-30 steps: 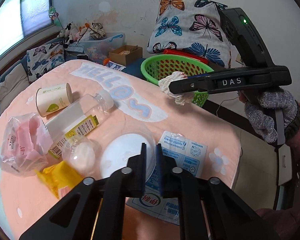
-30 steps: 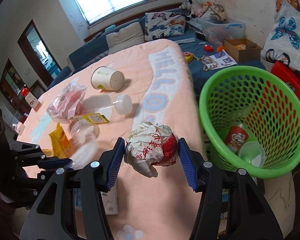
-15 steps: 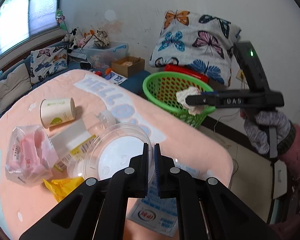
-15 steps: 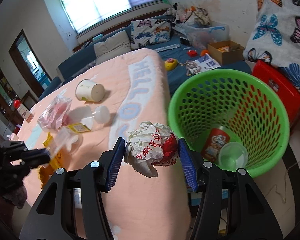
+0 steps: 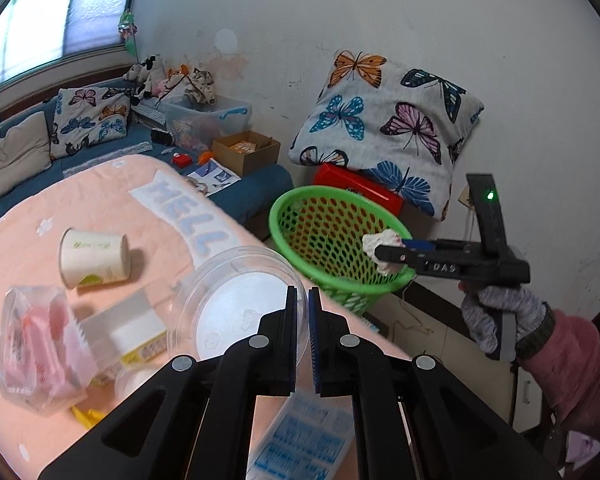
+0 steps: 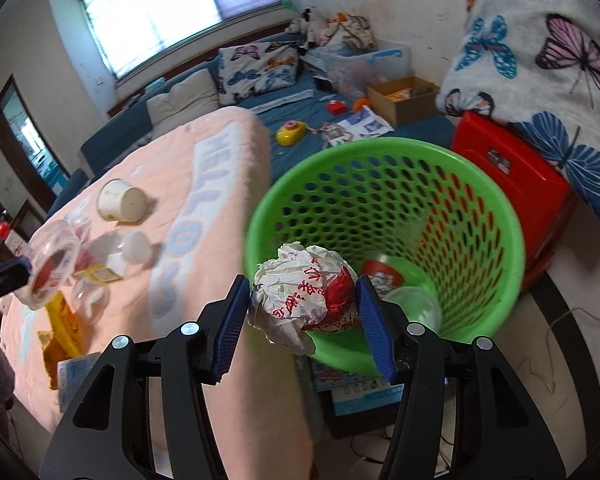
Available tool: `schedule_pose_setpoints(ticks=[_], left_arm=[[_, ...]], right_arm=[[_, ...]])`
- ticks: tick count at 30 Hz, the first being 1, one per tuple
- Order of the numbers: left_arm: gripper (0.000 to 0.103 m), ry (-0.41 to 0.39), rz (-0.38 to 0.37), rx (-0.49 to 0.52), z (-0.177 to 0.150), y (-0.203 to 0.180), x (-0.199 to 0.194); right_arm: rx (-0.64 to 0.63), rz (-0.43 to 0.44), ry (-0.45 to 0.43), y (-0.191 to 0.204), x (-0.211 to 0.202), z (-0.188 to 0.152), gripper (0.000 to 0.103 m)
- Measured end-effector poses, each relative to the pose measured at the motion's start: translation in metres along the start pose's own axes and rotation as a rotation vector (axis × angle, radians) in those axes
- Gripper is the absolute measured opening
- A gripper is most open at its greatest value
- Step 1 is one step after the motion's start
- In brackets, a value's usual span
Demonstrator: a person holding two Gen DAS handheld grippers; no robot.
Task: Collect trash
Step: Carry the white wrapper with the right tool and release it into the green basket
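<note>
My right gripper (image 6: 302, 304) is shut on a crumpled white-and-red paper wrapper (image 6: 306, 296) and hovers over the near rim of the green mesh basket (image 6: 384, 152). A red-labelled cup and a clear lid lie inside the basket. My left gripper (image 5: 303, 300) is shut on the rim of a clear plastic lid (image 5: 232, 300), held tilted above the pink table (image 5: 100, 208). From the left wrist view, the right gripper (image 5: 384, 258) with the wrapper (image 5: 380, 242) hangs over the basket (image 5: 312, 196), held by a gloved hand (image 5: 500, 316).
On the table lie a paper cup (image 5: 94, 258), a pink-filled plastic bag (image 5: 40, 344), a clear bottle (image 6: 120, 252), a yellow wrapper (image 6: 62, 328) and a blue printed packet (image 5: 304, 440). A red stool (image 6: 512, 184) and a butterfly pillow (image 5: 384, 128) stand behind the basket.
My right gripper carried the wrapper off the table to above the basket. My left gripper lifted the clear lid off the table and tilted it.
</note>
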State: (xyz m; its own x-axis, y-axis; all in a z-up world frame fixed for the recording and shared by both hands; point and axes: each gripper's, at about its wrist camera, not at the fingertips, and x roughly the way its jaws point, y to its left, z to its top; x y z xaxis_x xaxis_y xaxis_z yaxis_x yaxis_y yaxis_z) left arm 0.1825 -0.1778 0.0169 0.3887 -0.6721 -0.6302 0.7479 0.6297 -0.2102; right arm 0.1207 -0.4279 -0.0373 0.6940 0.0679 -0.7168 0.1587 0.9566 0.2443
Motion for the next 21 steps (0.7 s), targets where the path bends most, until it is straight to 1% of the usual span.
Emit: schedule_pose_setpoints(ticks=[8, 18, 21], left_arm=[[0.006, 0.010, -0.035, 0.018, 0.029, -0.018, 0.029], [0.006, 0.038, -0.060, 0.077, 0.059, -0.044, 0.066], [0.006, 0.047, -0.070, 0.087, 0.067, -0.051, 0.077]], right_arm=[[0.031, -0.053, 0.019, -0.029, 0.010, 0.002, 0.057], [0.065, -0.076, 0.026, -0.050, 0.019, 0.004, 0.058], [0.075, -0.075, 0.024, -0.055, 0.019, 0.003, 0.061]])
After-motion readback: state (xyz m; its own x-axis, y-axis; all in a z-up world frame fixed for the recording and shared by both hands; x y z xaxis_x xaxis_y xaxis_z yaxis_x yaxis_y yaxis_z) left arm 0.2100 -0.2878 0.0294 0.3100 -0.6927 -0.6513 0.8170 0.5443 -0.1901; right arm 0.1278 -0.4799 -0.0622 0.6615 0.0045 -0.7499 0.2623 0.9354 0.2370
